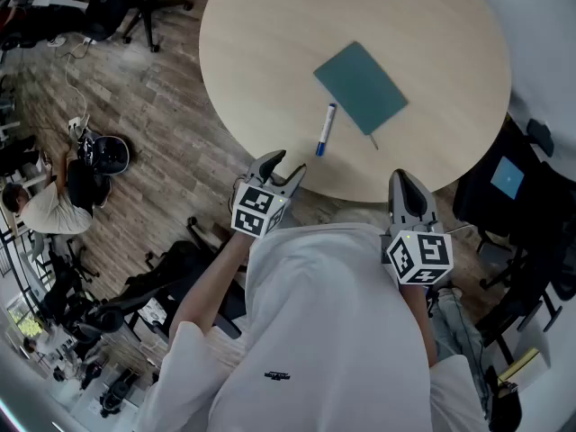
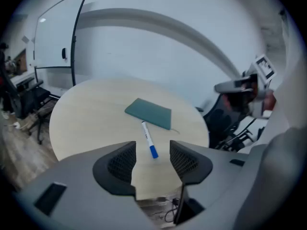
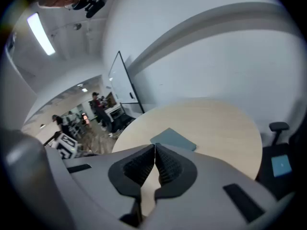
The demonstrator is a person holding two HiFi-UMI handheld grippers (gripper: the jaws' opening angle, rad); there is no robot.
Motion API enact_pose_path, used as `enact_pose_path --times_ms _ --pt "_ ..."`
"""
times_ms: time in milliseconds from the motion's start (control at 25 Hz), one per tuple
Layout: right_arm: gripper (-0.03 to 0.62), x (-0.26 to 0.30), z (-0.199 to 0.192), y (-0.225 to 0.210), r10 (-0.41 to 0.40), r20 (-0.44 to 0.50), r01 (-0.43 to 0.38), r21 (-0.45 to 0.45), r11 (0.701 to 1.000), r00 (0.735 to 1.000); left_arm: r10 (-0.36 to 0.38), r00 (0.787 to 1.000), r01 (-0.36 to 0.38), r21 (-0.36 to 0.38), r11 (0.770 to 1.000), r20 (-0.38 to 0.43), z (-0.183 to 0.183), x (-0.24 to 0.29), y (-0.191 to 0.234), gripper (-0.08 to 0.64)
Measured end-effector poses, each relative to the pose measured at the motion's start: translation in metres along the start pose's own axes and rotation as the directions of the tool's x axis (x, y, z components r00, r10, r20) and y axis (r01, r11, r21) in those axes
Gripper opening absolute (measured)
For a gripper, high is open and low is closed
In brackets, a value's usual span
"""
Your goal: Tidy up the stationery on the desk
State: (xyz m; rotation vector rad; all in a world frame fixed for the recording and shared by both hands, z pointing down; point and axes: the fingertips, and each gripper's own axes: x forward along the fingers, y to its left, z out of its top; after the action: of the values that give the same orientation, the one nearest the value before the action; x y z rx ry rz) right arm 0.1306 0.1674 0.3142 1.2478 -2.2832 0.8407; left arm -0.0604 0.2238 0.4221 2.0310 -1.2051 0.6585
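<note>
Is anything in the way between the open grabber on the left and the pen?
No, nothing visible. Only bare table lies between the left gripper and the pen, and its jaws stand open, pointing at it. The notebook lies beyond the pen, out of the way.

1 notebook (image 1: 361, 87), 1 marker (image 1: 325, 129)

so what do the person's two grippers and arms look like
Both the left gripper and the right gripper have light grey moulded plastic bodies that taper into two jaws lined with black ribbed pads. Each carries a white cube printed with black square markers. No cables show on them. The person wears a white short-sleeved T-shirt.
</note>
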Motion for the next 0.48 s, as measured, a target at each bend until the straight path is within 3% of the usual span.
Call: enact_pose_path --times_ms 120,200,360,480 --pt "0.034 0.000 -0.029 0.056 -0.121 0.059 0.115 0.097 0.989 0.991 -0.093 0.992 0.091 0.023 0.996 0.084 -0.002 -0.071 0.001 0.225" --pt "0.034 -0.009 -0.059 0.107 -0.170 0.068 0.158 0.154 0.975 0.983 -0.151 0.979 0.151 0.010 0.988 0.135 -0.009 -0.117 0.006 0.185" --pt "0.034 -0.054 -0.107 0.229 -0.194 0.074 0.177 0.189 0.966 0.978 -0.209 0.955 0.212 0.009 0.977 0.212 -0.032 -0.221 0.007 0.062" --pt "0.034 -0.064 -0.104 0.267 -0.221 0.111 0.198 0.193 0.961 0.969 -0.251 0.942 0.244 0.061 0.968 0.223 -0.027 -0.247 0.001 0.040"
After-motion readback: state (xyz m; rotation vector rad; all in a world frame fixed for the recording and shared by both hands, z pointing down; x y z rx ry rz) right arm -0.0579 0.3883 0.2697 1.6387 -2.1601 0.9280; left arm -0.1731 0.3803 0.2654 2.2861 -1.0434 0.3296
